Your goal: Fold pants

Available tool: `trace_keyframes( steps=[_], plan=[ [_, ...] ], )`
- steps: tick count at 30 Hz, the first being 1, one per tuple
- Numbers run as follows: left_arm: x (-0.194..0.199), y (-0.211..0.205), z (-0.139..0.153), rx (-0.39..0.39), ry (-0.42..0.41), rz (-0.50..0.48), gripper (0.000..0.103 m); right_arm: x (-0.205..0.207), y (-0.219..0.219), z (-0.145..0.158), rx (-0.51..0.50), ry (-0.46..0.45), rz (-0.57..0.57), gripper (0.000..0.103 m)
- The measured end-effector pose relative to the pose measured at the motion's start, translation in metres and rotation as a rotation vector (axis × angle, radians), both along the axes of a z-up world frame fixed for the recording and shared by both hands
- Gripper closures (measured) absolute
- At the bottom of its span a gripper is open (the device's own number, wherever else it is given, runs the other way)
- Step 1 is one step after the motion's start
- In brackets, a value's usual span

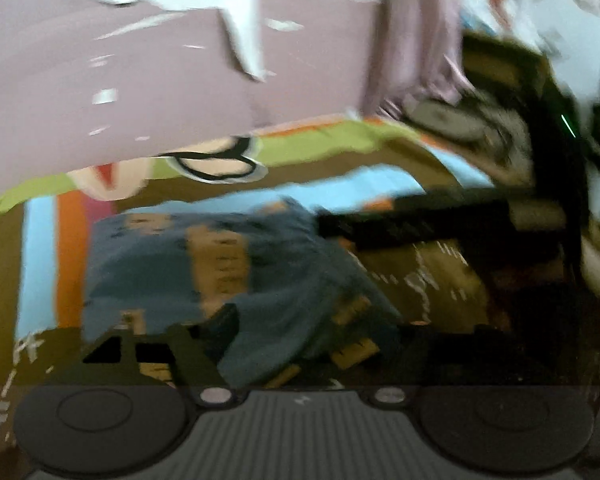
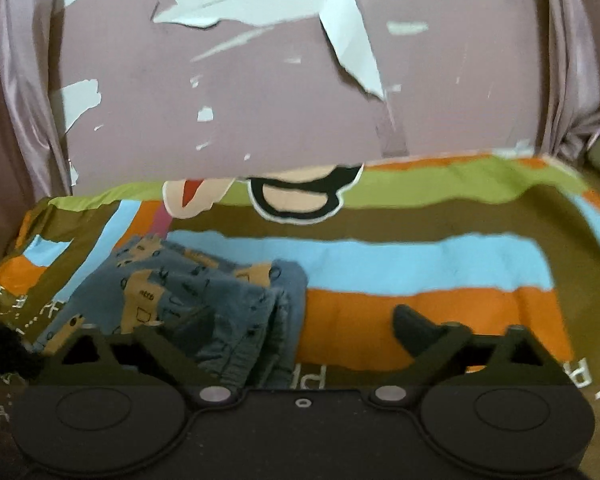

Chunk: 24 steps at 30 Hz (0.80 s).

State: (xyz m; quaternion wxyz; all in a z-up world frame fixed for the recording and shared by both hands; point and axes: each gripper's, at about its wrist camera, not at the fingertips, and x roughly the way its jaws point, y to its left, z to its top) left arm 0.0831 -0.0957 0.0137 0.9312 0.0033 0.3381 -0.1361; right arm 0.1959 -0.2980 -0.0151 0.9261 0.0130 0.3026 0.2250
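Below, in the right wrist view, the right gripper (image 2: 304,330) stands with its two dark fingers (image 2: 414,332) spread wide and nothing between the pads; the left finger overlaps one pair of blue pants printed with tan vehicle shapes (image 2: 204,296), folded into a compact bundle, while the right finger lies over an orange stripe. The pants rest on one striped bedspread in olive, light blue, orange and green (image 2: 420,264), toward its left side, with their right-hand folded edge falling roughly between the two fingers. To the right of that edge the bedspread is bare as far as its far corner.

Similarly, the left gripper (image 1: 292,344) is released: in the blurred left wrist view, one finger (image 1: 148,352) shows at lower left; the other is lost in dark blur at lower right. The same pants (image 1: 156,264) lie ahead of it, ungrasped. One further dark shape (image 1: 440,220) crosses from the right at the pants' edge; it is too smeared to identify.

Beyond the bedspread's far green border stands one mauve wall with peeling white patches (image 2: 260,112), flanked by two mauve curtains (image 2: 20,80).
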Motion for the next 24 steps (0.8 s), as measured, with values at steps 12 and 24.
trace_keyframes(
  steps=[12, 24],
  plan=[
    [0.014, 0.065, -0.026, 0.120, 0.175, 0.478, 0.015, -0.036, 0.040, -0.016, -0.365, 0.019, 0.104, 0.001],
    [0.062, 0.055, 0.028, 0.138, -0.033, 0.384, 0.004, 0.004, 0.054, 0.018, -0.265, -0.245, 0.136, 0.001]
  ],
)
